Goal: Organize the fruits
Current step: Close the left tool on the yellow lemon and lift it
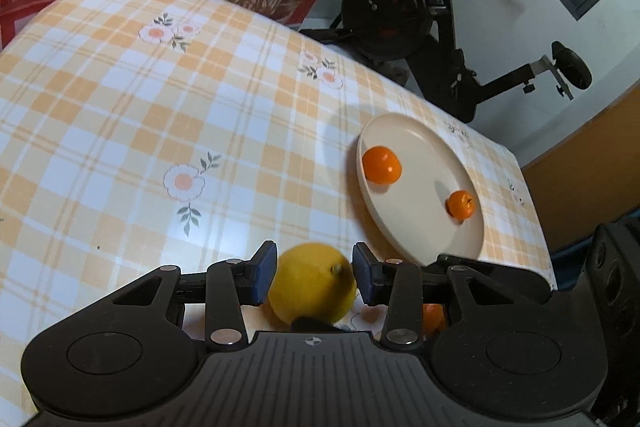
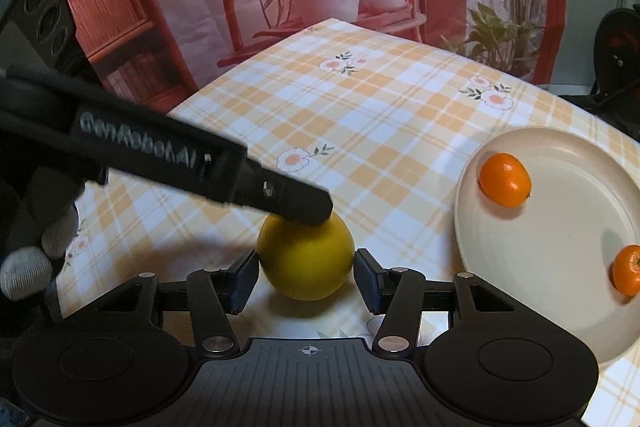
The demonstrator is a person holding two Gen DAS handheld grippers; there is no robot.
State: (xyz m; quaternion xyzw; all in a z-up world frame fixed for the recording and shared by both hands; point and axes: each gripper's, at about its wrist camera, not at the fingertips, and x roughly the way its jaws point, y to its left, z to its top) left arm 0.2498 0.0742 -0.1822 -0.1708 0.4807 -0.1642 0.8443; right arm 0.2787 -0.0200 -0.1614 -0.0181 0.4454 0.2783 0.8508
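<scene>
Straddling the lemon (image 2: pixel 306 259) with both tools, I had the fruit caught from two sides at once. My right hand-held gripper (image 2: pixel 306 277) sat low over the checked surface (image 2: pixel 360 115), its blue pads flanking the lemon's widest part; whether they actually pressed the skin I could not tell, the gap being too fine to read. My left hand-held gripper (image 1: pixel 314 273) came in across it: one pad looked to be against the peel, a sliver of daylight showed at the other, so I called those jaws not yet clamped. In the right view, a left finger lay on top of the lemon, I judged to pin it from rolling. Just beside us, the cream plate (image 1: pixel 424 143) held two small oranges, one (image 1: pixel 382 165) near its far rim and one (image 1: pixel 460 205) toward the near edge, well apart. The lemon was on the cloth, not yet plated.
</scene>
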